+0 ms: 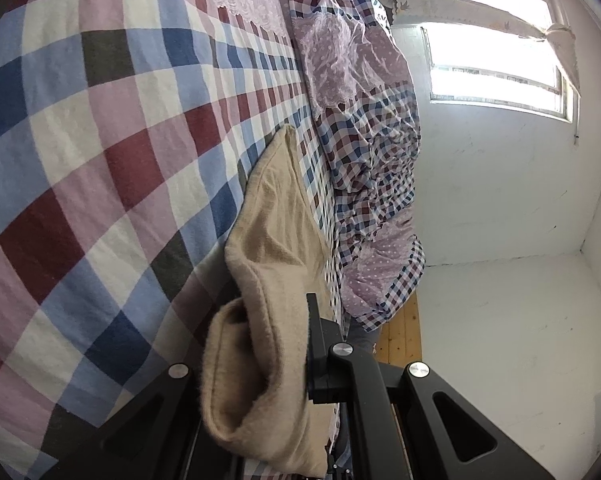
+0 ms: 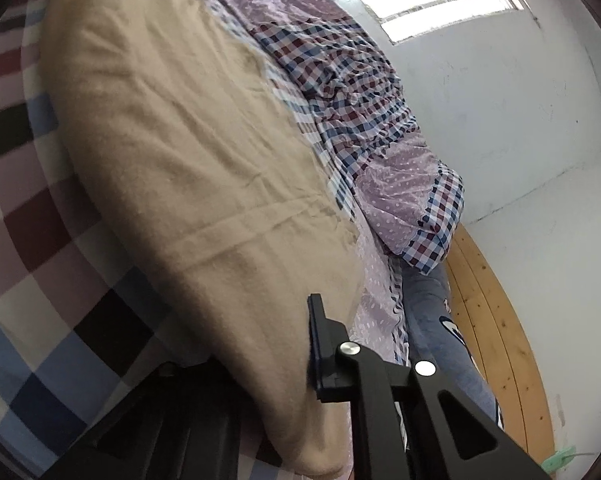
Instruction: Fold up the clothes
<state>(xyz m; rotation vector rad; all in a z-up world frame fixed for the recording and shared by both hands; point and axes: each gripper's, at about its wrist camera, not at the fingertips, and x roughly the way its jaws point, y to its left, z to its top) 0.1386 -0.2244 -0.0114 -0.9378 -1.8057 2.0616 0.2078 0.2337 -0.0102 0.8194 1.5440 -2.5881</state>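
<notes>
From the left wrist camera, the broad checked bedsheet of pink, white, blue and maroon squares [image 1: 100,168] fills the left side; across it runs the fuzzy beige knitted garment [image 1: 268,216], one long strip reaching up the bed; nearer the lens it bunches into a thick rolled fold, and the left gripper [image 1: 284,364] is clamped tight on that fold, its black fingers [image 1: 320,356] pressed against the cloth; further right lies the rumpled small-check quilt with lilac dotted lace panels [image 1: 360,128], then the white wall [image 1: 500,240] and the bright window [image 1: 492,52]; a strip of pale wooden floor [image 1: 400,336] shows below the quilt.

Over on the right wrist camera, the same sheet [image 2: 28,240] edges the left; the beige garment [image 2: 172,152] spreads wide and flat across the bed, its near edge dropping into the right gripper [image 2: 296,360]; the jaws look closed on that edge, though the left finger is hidden behind the cloth, so the pinch itself is partly out of sight; right of it, the quilt [image 2: 340,80], a blue-grey cloth [image 2: 432,320] by the bedside, wooden boards [image 2: 500,320].
</notes>
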